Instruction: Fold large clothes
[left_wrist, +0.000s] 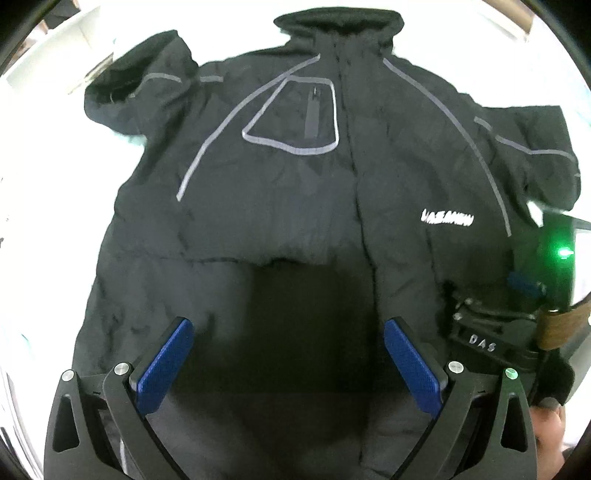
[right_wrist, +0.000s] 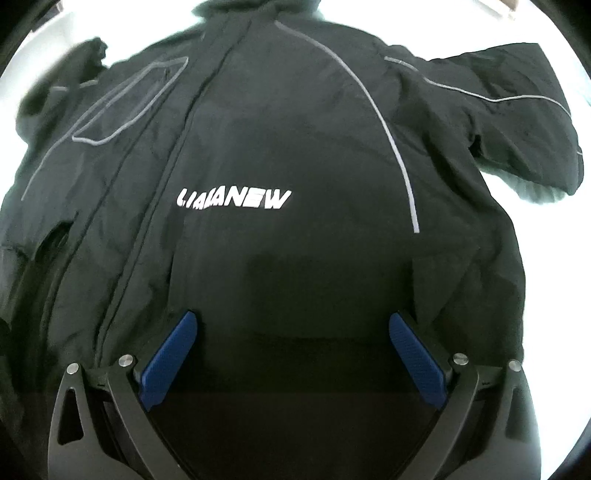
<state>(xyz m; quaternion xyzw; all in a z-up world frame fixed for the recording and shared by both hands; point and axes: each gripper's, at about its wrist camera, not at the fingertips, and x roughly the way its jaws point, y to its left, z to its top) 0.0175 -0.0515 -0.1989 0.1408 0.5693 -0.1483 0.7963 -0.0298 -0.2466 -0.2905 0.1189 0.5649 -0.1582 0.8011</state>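
The black jacket (left_wrist: 280, 192) lies front-up, spread across the white surface (left_wrist: 48, 177), collar toward the far edge, both sleeves (right_wrist: 517, 122) out toward the side edges. My left gripper (left_wrist: 288, 350) and right gripper (right_wrist: 291, 343) hover over its lower half, jaws released on both, grasping nothing. I judge the folding barely begun: sleeves, sides and hem all remain to fold.
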